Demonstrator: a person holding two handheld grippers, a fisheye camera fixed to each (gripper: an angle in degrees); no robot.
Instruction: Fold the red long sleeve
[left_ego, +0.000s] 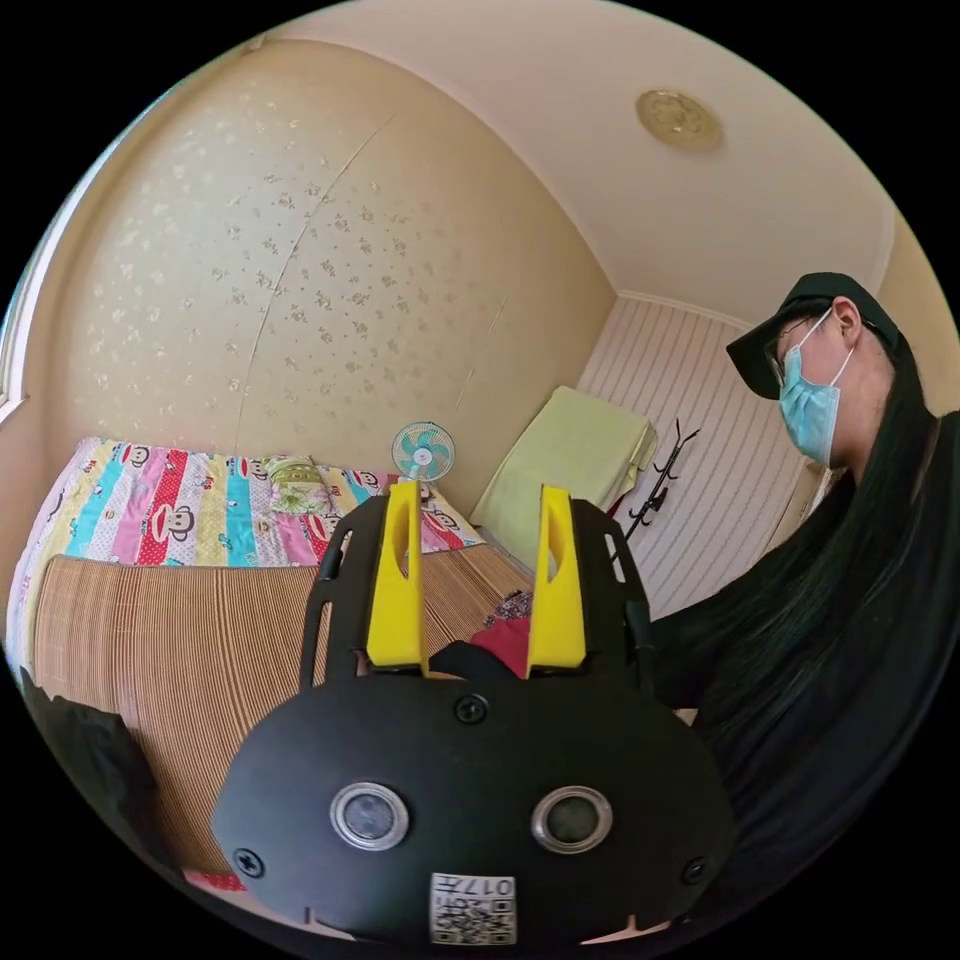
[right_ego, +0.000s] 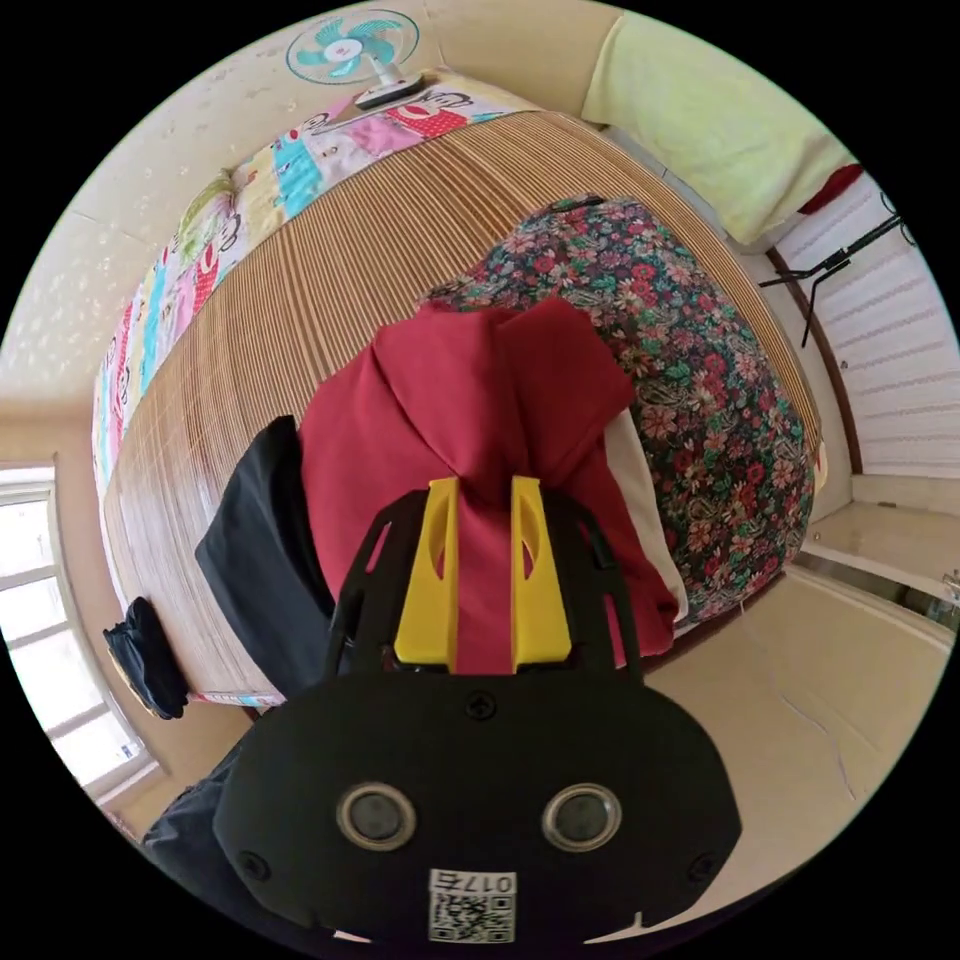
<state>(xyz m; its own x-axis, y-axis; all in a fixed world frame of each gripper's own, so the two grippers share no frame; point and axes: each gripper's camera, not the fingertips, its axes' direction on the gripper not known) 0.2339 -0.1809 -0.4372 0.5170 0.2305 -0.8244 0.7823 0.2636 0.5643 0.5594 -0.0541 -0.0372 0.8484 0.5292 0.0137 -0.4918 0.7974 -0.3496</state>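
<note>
- Room: bed with striped bamboo mat; cartoon-print sheet along the wallpapered wall, small fan beside it.
- Floral cloth heaped on the mat, at 2 o'clock from my right gripper.
- Red long sleeve bunched on the mat, black garment at its 9 o'clock.
- My right gripper: jaws pinching a red fold.
- My left gripper: jaws spread, holding nothing, raised toward the wall.

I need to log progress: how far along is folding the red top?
Barely begun. No fold shows: the red top lies bunched on the bed mat. In hand: the right gripper pinches a ridge of it. The left gripper hangs open, holding nothing. Spreading and folding remain.
</note>
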